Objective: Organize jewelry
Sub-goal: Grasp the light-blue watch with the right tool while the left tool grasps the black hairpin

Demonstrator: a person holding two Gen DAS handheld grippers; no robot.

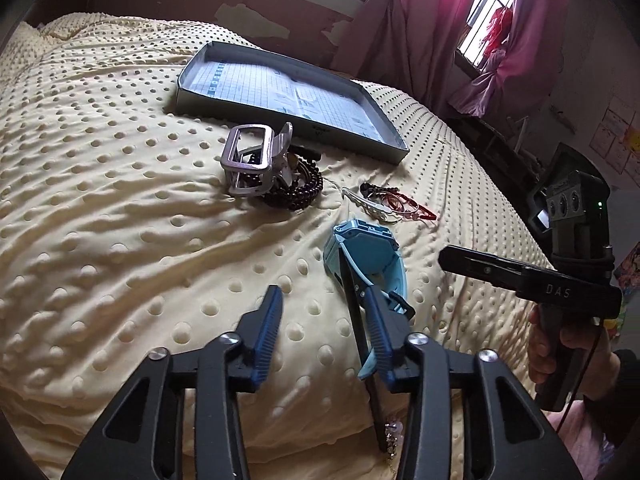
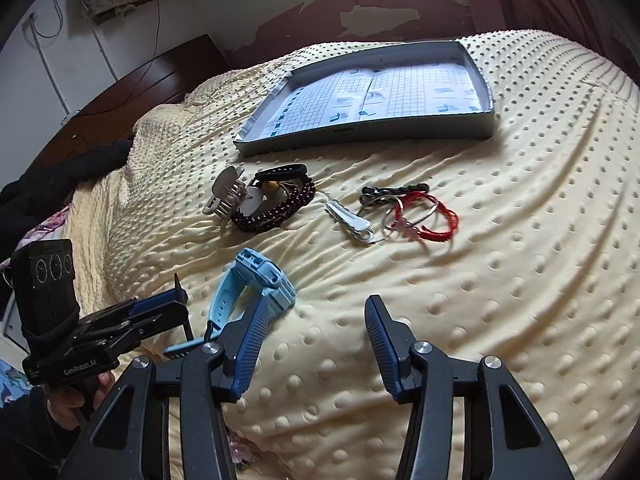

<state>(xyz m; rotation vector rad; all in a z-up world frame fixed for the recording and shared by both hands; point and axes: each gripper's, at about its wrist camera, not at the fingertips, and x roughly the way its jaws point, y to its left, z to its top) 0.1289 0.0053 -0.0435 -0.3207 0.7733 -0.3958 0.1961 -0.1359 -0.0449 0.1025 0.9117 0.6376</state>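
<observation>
Here both grippers, left and right, stand open over the bed. The blue watch lies between them, beside each one's inner finger; other jewelry lies before the tray.

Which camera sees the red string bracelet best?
The right wrist view: the red string bracelet lies open and unblocked beside the metal rings. The left wrist view shows it small, squashed near the keys.
</observation>
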